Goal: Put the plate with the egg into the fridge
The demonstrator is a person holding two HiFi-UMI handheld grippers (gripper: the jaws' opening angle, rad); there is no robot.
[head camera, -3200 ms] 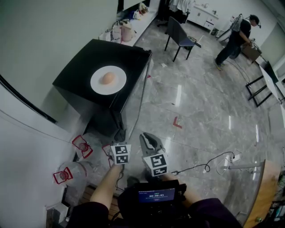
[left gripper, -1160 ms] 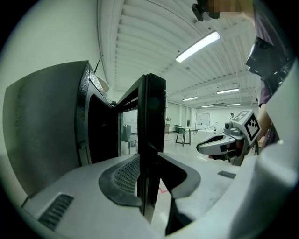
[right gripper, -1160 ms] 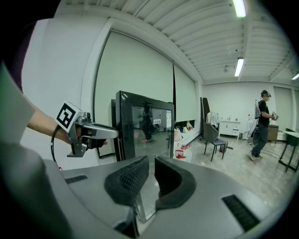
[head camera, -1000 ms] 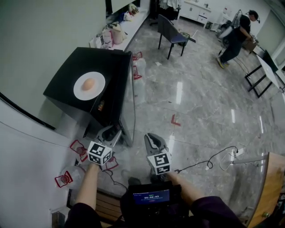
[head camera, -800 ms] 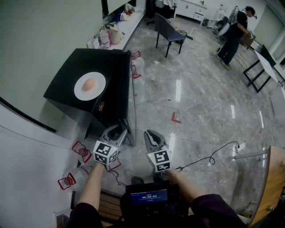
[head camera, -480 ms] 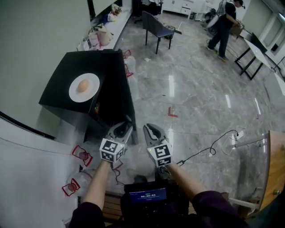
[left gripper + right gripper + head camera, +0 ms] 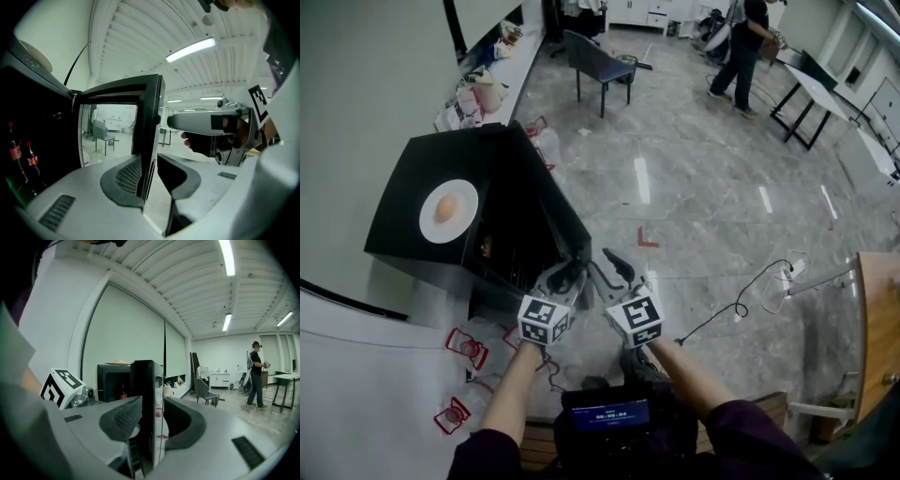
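Observation:
The white plate [image 7: 448, 211] with the egg [image 7: 445, 207] lies on top of the black fridge [image 7: 483, 159]. The fridge's glass door [image 7: 551, 211] stands open. My left gripper [image 7: 567, 274] is shut on the door's free edge [image 7: 149, 117], with a pad against each face. My right gripper [image 7: 614, 267] is right beside it, its jaws opening with the same door edge [image 7: 146, 390] between them and not squeezed. The right gripper view shows the plate [image 7: 116, 363] on the fridge top. Red-capped bottles [image 7: 18, 154] stand inside the fridge.
Red-taped jugs [image 7: 467, 347] sit on the floor at the lower left. A cable [image 7: 741, 300] runs across the tiles on the right. A chair [image 7: 598, 58] and a walking person [image 7: 748, 37] are far off. A wooden tabletop [image 7: 874, 356] is at the right edge.
The fridge door has swung wider open with the left gripper on its edge. The right gripper has moved up to the door edge and its jaws have spread.

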